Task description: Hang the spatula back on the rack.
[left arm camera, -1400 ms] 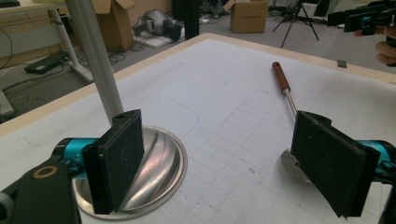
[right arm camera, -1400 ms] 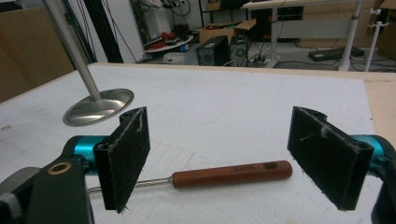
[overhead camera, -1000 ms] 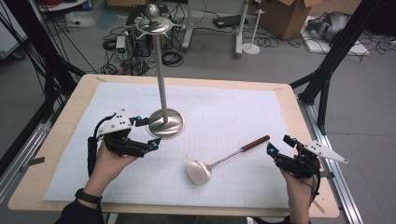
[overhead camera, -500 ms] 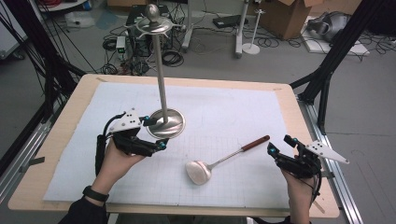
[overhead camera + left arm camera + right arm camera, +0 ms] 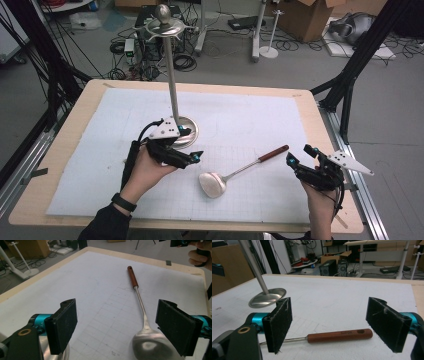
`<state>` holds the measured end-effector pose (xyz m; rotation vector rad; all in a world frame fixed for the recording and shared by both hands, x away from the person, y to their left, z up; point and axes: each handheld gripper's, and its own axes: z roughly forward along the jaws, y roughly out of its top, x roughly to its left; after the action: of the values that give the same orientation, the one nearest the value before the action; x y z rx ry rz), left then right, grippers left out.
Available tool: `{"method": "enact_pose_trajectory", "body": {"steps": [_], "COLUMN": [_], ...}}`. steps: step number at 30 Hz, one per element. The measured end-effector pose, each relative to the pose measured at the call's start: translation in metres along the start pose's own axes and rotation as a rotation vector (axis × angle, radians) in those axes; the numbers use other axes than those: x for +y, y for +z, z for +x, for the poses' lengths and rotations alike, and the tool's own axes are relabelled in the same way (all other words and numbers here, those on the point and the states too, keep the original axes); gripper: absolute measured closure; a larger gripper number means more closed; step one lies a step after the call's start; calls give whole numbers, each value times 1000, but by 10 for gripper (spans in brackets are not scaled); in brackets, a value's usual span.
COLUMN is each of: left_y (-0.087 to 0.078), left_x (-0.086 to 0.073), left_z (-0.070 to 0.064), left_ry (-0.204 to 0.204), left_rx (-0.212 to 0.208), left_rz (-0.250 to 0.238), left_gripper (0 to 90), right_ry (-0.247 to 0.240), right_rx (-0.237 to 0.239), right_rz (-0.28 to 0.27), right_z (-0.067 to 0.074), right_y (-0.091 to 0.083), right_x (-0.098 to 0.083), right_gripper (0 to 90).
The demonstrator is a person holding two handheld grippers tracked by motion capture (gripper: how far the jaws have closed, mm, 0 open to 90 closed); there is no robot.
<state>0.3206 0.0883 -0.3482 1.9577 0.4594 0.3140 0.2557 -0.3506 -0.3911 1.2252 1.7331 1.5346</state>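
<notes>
A metal ladle with a brown wooden handle lies flat on the white mat, bowl toward the front. A tall metal stand rises from a round base left of centre. My left gripper is open just in front of that base, its jaws pointing at the ladle's bowl and holding nothing. Off the handle's tip at the right, my right gripper stands open and low over the mat. Its jaws frame the handle without touching it.
The white gridded mat covers most of the wooden table. The stand's hooked top reaches high above the table's back. Dark frame legs stand at the right edge, and cables and boxes lie on the floor beyond.
My left gripper has moved right along the front of the stand's base, toward the ladle's bowl. The right gripper and the ladle have stayed put.
</notes>
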Motion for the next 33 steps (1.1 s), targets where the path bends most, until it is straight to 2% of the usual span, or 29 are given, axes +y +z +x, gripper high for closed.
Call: {"method": "enact_pose_trajectory", "body": {"steps": [5, 12, 14, 15, 19, 27, 30, 33], "left_y": [16, 37, 48, 48, 68, 101, 112, 122], "left_x": [4, 8, 9, 9, 11, 10, 9, 9], "left_z": [-5, -10, -12, -12, -19, -32, -36, -39], "left_ry": [-24, -21, -33, -33, -27, -7, -5, 16], "left_rx": [-23, -49, -62, -62, -77, -93, -101, -104], "left_rz": [-11, 10, 15, 15, 31, 84, 123, 184], "left_gripper": [200, 205, 218, 221, 222, 237, 243, 250], "right_ry": [-1, 3, 6, 5, 5, 15, 19, 19], "right_rx": [2, 2, 1, -2, 1, -2, 1, 2], "right_rz": [-3, -10, -8, -7, -8, -9, -11, -13], "right_z": [0, -1, -1, -2, -2, -3, -4, -4], "right_y": [0, -1, 0, 0, 1, 0, -1, -1], "right_x": [1, 1, 1, 1, 1, 1, 1, 1], "right_gripper": [201, 202, 202, 202, 202, 202, 202, 202]}}
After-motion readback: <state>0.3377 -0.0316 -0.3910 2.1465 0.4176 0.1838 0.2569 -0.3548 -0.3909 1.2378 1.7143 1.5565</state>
